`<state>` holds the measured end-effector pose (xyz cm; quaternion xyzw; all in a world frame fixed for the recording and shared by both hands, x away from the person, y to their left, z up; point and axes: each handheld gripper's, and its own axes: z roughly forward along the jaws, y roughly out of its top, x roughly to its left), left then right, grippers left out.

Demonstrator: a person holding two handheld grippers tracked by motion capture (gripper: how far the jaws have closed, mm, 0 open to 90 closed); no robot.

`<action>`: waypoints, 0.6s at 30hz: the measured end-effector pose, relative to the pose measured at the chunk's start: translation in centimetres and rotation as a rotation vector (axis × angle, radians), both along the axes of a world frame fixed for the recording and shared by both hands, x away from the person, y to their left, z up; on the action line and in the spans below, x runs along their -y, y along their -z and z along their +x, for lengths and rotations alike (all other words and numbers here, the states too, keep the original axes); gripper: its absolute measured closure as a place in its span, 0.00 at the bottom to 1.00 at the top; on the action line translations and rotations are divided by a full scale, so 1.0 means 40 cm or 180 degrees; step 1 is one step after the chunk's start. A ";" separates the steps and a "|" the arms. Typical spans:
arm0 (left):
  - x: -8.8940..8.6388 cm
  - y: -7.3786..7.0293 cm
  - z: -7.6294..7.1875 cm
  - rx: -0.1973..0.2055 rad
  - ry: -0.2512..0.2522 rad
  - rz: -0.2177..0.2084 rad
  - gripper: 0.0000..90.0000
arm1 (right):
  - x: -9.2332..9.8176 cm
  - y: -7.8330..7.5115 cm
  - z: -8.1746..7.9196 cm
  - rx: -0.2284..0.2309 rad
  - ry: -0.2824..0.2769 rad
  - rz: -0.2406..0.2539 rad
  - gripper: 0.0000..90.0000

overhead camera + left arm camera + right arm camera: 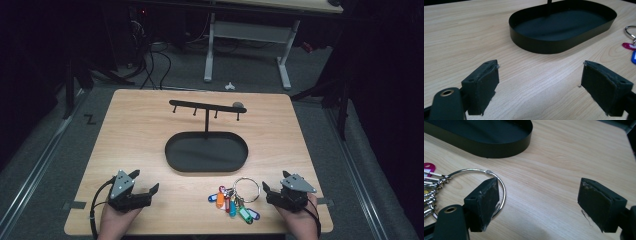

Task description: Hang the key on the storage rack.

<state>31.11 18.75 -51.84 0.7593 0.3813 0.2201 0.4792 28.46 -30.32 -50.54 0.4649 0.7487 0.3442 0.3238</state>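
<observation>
A bunch of keys with several coloured tags (232,201) on a large metal ring (246,189) lies on the wooden table (135,130) near its front edge. My right gripper (275,180) rests open just right of it; in the right gripper view its left fingertip (485,200) sits over the ring (471,171), with nothing between the jaws (539,200). At the front left my left gripper (145,181) stands open and empty (540,82). A black oval tray (172,160) with a T-shaped hook stand (207,106) sits mid-table, beyond both grippers (536,46) (499,148).
A small grey round object (238,105) sits at the right end of the hook bar. Beyond the table's far edge stand a white desk frame (210,50) and floor cables (155,65). A pink tag (629,46) shows at the right edge of the left gripper view.
</observation>
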 end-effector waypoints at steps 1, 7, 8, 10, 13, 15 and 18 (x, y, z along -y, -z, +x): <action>0.003 0.000 0.001 -0.0008 0.0008 0.0000 0.17 | -0.003 0.001 0.003 -0.0032 -0.0009 0.0015 0.20; 0.009 0.002 -0.006 -0.0046 0.0080 0.0064 0.17 | -0.020 -0.004 -0.001 -0.0077 -0.0093 -0.0039 0.27; 0.008 0.001 -0.010 -0.0053 0.0076 0.0081 0.17 | -0.022 -0.003 -0.001 -0.0070 -0.0092 -0.0066 0.29; 0.001 0.002 -0.021 -0.0062 0.0070 0.0127 0.17 | -0.025 -0.004 0.005 -0.0123 -0.0088 -0.0085 0.29; -0.014 0.005 -0.036 -0.0094 0.0057 0.0090 0.17 | -0.032 -0.015 0.018 -0.0177 -0.0135 -0.0077 0.31; -0.022 0.005 -0.040 -0.0091 0.0059 0.0063 0.17 | -0.037 -0.025 0.025 -0.0198 -0.0182 -0.0059 0.33; -0.027 0.005 -0.038 -0.0071 0.0053 0.0050 0.17 | -0.043 -0.036 0.040 -0.0294 -0.0258 -0.0053 0.35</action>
